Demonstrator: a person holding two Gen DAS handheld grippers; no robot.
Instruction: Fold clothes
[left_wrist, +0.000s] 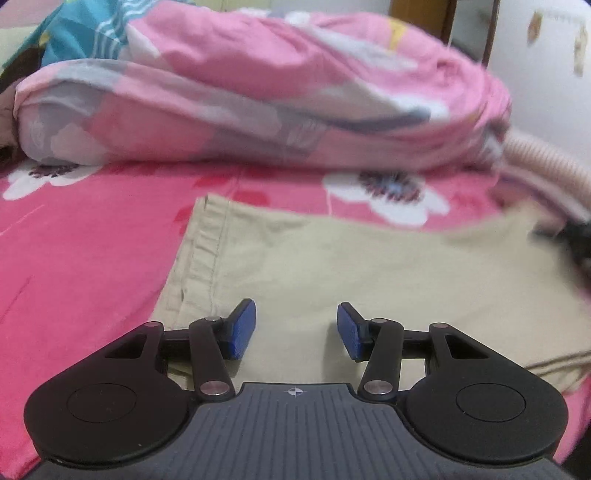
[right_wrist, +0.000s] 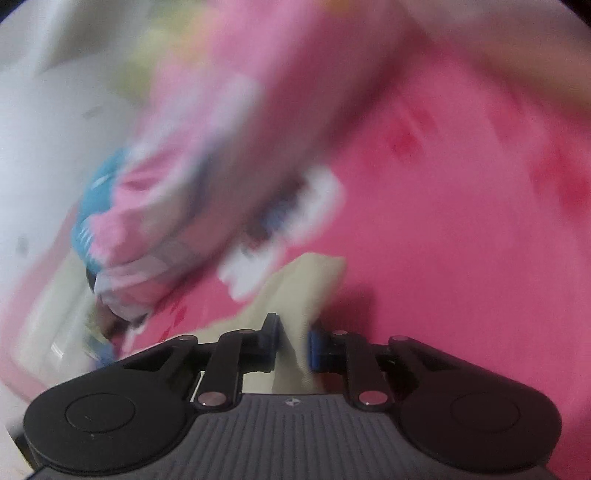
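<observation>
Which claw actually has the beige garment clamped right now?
The right claw: its blue pads are shut on a fold of the beige garment. The left claw is open above the cloth, gripping nothing.

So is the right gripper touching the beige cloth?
Touching. In the right wrist view, the right gripper is pinched shut on a fold of the beige cloth, which sticks up between its blue pads.

Beige garment (left_wrist: 332, 266) flat on bedsheet (left_wrist: 92, 258)
</observation>
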